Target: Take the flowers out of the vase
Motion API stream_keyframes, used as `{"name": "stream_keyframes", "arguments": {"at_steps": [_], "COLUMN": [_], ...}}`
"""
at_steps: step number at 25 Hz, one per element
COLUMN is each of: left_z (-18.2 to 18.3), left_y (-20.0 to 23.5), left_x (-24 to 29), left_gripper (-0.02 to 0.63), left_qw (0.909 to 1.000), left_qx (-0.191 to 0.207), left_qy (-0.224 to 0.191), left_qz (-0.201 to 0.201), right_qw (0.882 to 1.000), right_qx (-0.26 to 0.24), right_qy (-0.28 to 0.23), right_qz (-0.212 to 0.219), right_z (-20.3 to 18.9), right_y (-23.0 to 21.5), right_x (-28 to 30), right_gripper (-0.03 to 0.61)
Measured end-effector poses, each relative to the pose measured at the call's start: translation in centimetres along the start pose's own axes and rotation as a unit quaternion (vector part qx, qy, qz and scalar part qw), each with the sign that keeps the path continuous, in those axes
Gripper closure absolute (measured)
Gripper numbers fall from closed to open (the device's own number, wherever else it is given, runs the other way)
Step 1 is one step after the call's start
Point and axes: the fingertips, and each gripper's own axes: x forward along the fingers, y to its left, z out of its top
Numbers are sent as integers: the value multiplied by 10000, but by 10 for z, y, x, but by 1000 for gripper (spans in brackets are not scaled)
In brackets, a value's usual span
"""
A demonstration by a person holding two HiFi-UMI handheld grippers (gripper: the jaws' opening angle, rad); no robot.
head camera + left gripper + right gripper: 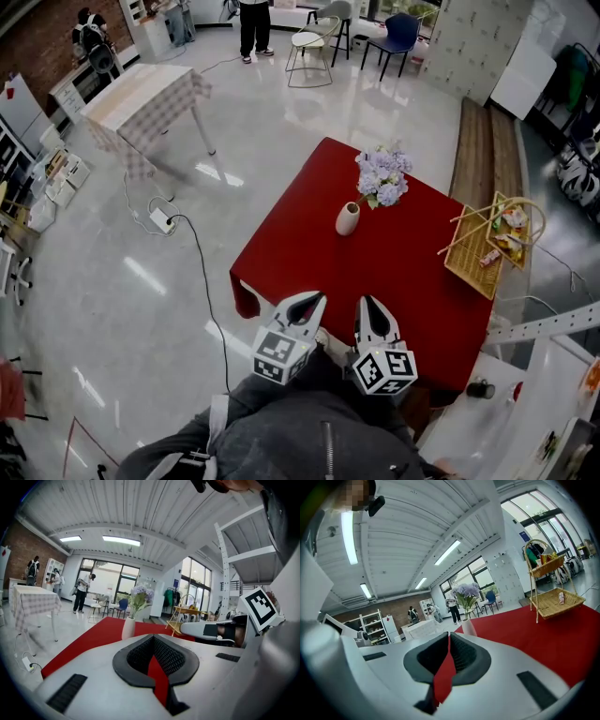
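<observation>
**A:** Which step is this?

**B:** The approach, I'd judge. The left gripper (pixel 304 307) hovers over the table (pixel 422 281) edge nearest the person, well short of the vase (pixel 348 218), jaws together on nothing.

**A:** And the flowers (pixel 382 175)?

**B:** In the vase, leaning right of it. The right gripper (pixel 373 315), equally short of the vase, is closed and empty.

**A:** Next?

**B:** Open one gripper and reach the stems (pixel 362 199), which seem thin from here. There's bare cloth before the vase, and the basket (pixel 487 246) stands well to its right.
</observation>
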Motion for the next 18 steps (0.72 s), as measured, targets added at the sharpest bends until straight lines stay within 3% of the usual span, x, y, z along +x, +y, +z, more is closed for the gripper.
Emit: {"name": "stream_keyframes", "arguments": {"at_steps": [18], "left_z": [25], "left_y": [31], "left_x": [80], "left_gripper": [606], "left_qw": [9999], "left_qx": [111], "left_qy": [0], "left_qz": [-48], "right_qw": [9996], "right_qx": [156], "right_qy": [-13], "right_qz": [228], "right_z": [30], "right_y": [-37], "right_x": [79], "right_gripper": [561]}}
